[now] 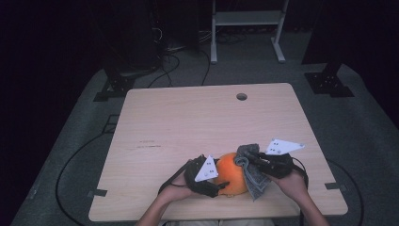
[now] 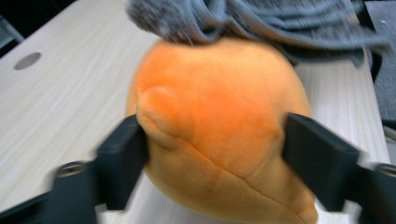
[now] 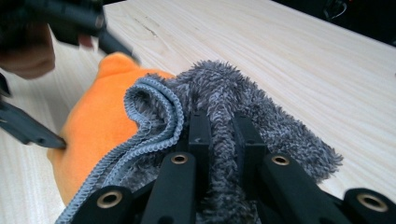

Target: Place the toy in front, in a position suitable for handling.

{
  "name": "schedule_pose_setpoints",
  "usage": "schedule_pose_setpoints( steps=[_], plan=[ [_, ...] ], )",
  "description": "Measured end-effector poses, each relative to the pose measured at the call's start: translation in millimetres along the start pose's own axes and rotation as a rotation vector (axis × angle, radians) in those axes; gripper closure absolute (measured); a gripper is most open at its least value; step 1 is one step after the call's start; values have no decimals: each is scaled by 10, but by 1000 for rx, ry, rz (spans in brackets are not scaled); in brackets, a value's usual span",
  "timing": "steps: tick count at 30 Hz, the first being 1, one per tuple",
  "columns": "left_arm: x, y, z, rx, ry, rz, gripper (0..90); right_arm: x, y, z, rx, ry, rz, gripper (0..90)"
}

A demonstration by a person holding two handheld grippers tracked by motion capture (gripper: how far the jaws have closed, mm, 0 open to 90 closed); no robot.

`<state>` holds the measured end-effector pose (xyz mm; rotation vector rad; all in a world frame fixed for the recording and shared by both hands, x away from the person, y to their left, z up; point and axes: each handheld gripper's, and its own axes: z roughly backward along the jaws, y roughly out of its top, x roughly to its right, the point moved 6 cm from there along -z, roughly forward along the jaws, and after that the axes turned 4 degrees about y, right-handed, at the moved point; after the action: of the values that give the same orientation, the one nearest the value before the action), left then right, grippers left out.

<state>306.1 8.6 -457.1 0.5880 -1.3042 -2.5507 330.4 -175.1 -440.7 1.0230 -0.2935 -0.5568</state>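
An orange plush toy (image 1: pixel 233 173) rests on the wooden table (image 1: pixel 188 122) near its front edge. My left gripper (image 1: pixel 223 173) comes at it from the left. In the left gripper view the toy (image 2: pixel 215 93) bulges between the two black jaws, and both pads dent its sides. A grey fluffy cloth (image 1: pixel 254 181) hangs over the toy's right side. My right gripper (image 1: pixel 248 158) is shut on it; in the right gripper view the cloth (image 3: pixel 280 126) is pinched between the close-set jaws of the right gripper (image 3: pixel 219 121), with the toy (image 3: pixel 93 126) just left of it.
The table has a round cable hole (image 1: pixel 242 96) near its far edge. A white metal frame (image 1: pixel 247 19) stands on the floor behind the table, with cables (image 1: pixel 164 66) and dark stand feet (image 1: pixel 329 84) beside it.
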Motion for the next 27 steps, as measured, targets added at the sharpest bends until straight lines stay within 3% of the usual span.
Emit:
schedule_pose_setpoints(
  steps=[2,5,8,15,18,21,23,25,27],
  plan=[
    [-40,57,15,31,24,23,148,-36,30,5,12,-3,11,797],
    [-15,27,-29,3,14,22,178,-166,132,10,51,28,43,797],
    [-33,-36,-22,-25,9,29,240,-240,149,-32,41,40,75,796],
    [-69,-184,33,-77,21,30,267,19,-74,13,10,7,-18,796],
    [-76,-210,47,-87,17,27,267,40,-111,60,14,1,-36,796],
    [-93,-237,59,-86,12,38,267,-139,37,95,73,52,1,796],
    [-108,-252,72,-93,6,41,267,-286,113,56,87,90,54,794],
    [-108,-264,81,-96,5,43,266,-320,99,2,65,90,86,793],
    [-109,-273,91,-101,5,40,266,-258,52,-15,57,93,70,793]
  ],
)
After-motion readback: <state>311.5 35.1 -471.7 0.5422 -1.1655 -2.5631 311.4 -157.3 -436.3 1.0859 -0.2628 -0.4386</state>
